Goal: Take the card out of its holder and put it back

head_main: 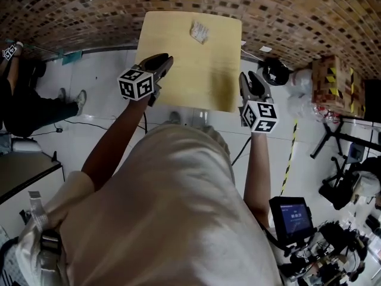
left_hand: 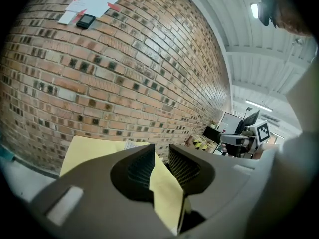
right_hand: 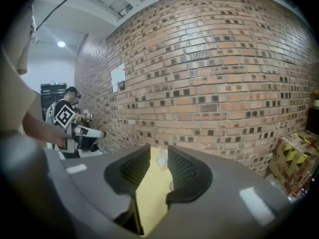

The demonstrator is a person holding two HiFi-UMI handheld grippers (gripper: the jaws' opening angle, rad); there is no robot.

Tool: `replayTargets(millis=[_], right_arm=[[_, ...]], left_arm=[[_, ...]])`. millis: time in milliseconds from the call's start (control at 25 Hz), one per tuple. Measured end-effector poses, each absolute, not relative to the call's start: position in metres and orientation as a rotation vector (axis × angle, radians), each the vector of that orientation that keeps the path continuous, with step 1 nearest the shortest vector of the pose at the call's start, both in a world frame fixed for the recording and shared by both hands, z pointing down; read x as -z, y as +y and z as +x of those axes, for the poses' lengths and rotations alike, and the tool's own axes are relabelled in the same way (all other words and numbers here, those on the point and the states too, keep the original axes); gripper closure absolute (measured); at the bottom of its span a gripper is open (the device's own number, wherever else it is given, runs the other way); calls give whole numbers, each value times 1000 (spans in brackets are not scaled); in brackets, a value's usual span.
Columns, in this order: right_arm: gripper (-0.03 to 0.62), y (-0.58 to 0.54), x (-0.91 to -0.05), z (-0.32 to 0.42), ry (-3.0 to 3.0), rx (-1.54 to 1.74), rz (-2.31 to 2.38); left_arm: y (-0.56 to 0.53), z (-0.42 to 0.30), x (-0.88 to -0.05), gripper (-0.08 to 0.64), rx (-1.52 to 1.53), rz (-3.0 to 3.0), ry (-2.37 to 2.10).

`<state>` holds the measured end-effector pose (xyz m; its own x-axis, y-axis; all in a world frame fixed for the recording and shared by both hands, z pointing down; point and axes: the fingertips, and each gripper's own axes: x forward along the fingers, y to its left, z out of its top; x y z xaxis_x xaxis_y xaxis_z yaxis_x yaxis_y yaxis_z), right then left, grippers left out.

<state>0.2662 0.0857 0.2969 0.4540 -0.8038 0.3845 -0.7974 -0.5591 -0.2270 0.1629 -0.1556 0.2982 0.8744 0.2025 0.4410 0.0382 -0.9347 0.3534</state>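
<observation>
Card holder point(head_main: 199, 31): a small pale, clear-looking packet is seen lying on the far part of the table point(head_main: 178, 70), near the brick wall point(head_main: 89, 11); whether the card sits inside cannot be told.
Holder relative to left gripper point(head_main: 165, 59): the holder lies well ahead of the fingertips and off to their right; no contact is made.
Holder relative to right gripper point(head_main: 250, 79): in the right gripper view the holder point(right_hand: 162, 158) is framed in the gap beyond the two fingertips, well apart from them and untouched.
Left fingers point(left_hand: 139, 168): they are held apart by a moderate gap; only the yellow table top is seen through it, and nothing is gripped or touched.
Right fingers point(right_hand: 182, 171): they are parted about as far as the left pair; the gap shows bare table top with the holder farther off, and nothing is clamped.
Left gripper position: it is held over the near left edge of the table, pointed toward the wall and tilted slightly down.
Right gripper position: it is held at the near right corner of the table, just beside the edge, pointed the same way.
Surroundings: a cardboard box point(head_main: 330, 82) with yellow and black stripes is seen on the floor to the right.
</observation>
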Motion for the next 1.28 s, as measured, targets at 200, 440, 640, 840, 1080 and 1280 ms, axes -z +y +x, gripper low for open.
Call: replayTargets(millis=[200,440,640,840,1080,1280], right_arm=[[480,117,-314,278,1438,772,-2650],[562,150,-346,274,1439,880,-2657],[574,150,-351,265,1544,876,-2647],[581,149,-353,258,1561,868,-2624],[592,142,-362,230,1625,888,-2565],[592,160,-384,190,1645,982,-2492]], left_arm=[[-118,179,-301,452,-709,2698,211],[-107,182,-300,454,-693,2688,170],[-101,168,-305,463,-730,2684,152],[-62,151,-319,463,-792,2652,223],[-35,137,-335,459,-906,2677,319],[-17,103,-391,457,-1091,2641,326]])
